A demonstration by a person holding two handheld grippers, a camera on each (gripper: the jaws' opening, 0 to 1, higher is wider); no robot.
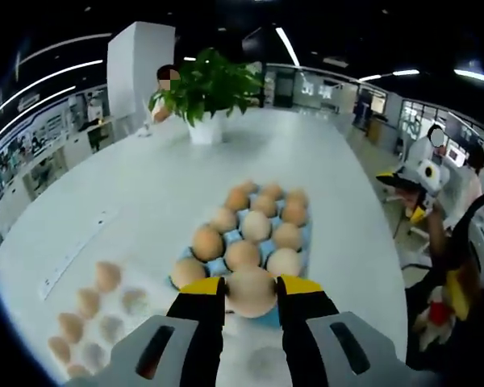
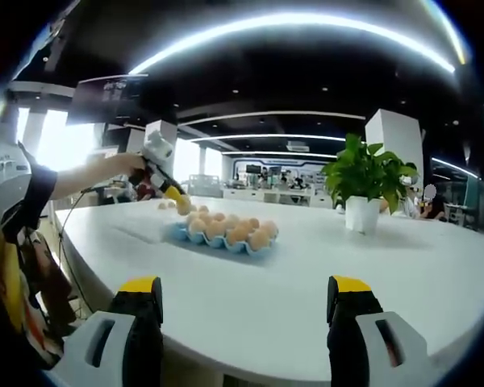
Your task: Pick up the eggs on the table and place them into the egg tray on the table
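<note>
At the bottom centre of the left gripper view, the left gripper [image 1: 251, 292] was clamped on an egg [image 1: 251, 290], its yellow-tipped jaws pressing the shell from either side. That egg hung over the near edge of the blue egg tray [image 1: 304, 239], which sat mid-frame on the white table [image 1: 145, 185]. The step in hand looked like the placing one: the egg was carried and had yet to be seated. The next move called for lowering it into a free cup at the near row, though blur made it hard to tell which cup was empty. The held egg's long axis seemed to lie roughly across the jaws, its ends toward the pads. Loose eggs [image 1: 107, 275] lay at the lower left, well apart from the tray. A potted plant [image 1: 207, 95] stood at the upper centre.

In the right gripper view, the right gripper [image 2: 248, 302] stood with jaws wide apart and empty at the bottom, low by the table's near edge.
</note>
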